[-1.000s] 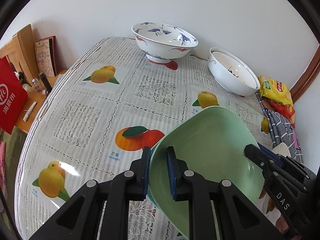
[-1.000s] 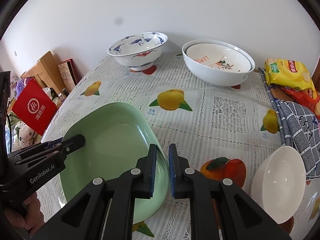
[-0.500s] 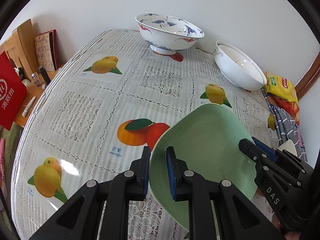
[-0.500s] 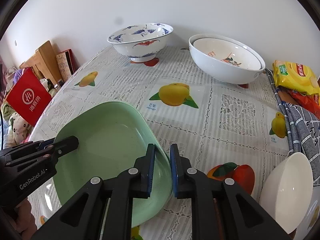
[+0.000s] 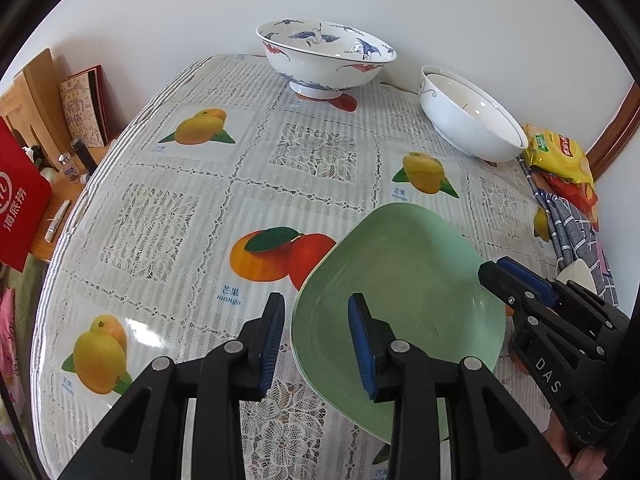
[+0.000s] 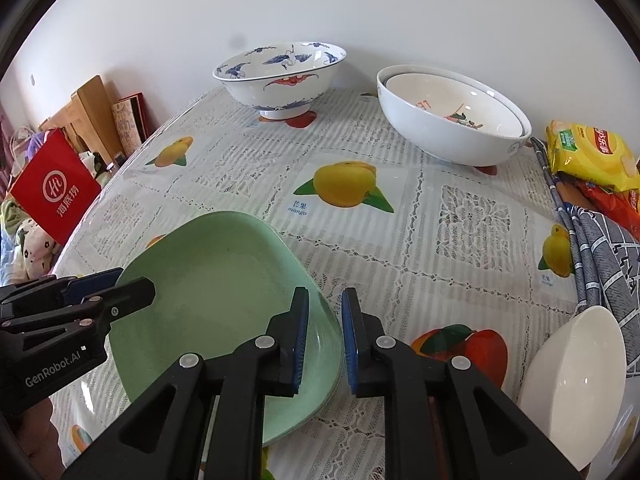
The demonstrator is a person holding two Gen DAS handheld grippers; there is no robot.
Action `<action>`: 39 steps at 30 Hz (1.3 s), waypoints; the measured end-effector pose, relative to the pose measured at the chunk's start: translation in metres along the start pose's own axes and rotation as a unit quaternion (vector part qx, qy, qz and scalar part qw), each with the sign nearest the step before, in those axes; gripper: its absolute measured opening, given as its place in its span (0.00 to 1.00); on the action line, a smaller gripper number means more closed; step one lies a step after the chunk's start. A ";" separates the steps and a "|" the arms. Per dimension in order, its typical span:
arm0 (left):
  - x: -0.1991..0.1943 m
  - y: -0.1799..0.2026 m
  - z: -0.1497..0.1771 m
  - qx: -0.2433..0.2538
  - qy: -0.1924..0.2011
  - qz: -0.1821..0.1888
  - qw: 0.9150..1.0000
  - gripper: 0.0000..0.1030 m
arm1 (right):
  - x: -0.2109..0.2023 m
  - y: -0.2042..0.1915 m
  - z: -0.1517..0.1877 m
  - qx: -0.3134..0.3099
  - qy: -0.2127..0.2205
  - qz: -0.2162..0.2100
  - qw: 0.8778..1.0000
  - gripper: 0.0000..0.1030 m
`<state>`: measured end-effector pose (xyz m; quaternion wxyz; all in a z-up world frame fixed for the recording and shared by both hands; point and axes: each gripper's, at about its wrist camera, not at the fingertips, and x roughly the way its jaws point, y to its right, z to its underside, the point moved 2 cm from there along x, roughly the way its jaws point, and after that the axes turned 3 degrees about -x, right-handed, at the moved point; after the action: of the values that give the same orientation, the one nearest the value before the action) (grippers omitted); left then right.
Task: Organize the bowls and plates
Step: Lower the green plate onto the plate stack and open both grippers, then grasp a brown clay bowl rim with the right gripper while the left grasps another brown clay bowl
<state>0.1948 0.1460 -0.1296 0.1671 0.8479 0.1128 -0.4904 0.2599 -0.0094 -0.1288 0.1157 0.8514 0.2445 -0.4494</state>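
A green plate (image 5: 404, 280) lies on the fruit-print tablecloth (image 5: 192, 208); it also shows in the right wrist view (image 6: 216, 292). My left gripper (image 5: 316, 340) is open, its jaws straddling the plate's left rim without touching. My right gripper (image 6: 324, 336) is slightly open around the plate's right rim; the right gripper also shows in the left wrist view (image 5: 516, 284). A blue-and-white patterned bowl (image 6: 280, 76) and stacked white bowls (image 6: 452, 120) stand at the back. A small white bowl (image 6: 572, 380) sits at the right.
Yellow and red snack bags (image 6: 592, 156) and a grey checked cloth (image 6: 604, 248) lie along the right edge. A red bag (image 6: 56, 188), a wooden board and a booklet stand beyond the table's left edge.
Both grippers have opened and let go of the green plate, which now rests on the table. The left jaws opened wider than the right.
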 end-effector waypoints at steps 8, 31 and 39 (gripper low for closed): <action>-0.030 0.008 0.007 0.011 0.022 0.002 1.000 0.43 | -0.046 0.015 0.014 0.014 0.034 0.025 0.999 0.42; -0.071 0.125 0.065 0.071 0.052 0.032 0.996 0.43 | -0.183 0.161 0.147 0.167 0.051 0.138 0.975 0.73; -0.050 0.145 0.072 0.068 0.024 0.021 0.997 0.43 | -0.173 0.185 0.175 0.173 0.042 0.146 0.973 0.73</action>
<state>0.1643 -0.0173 -0.0946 0.1162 0.8712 0.0652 -0.4725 0.1500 -0.2944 -0.0909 0.0209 0.9031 0.0412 -0.4269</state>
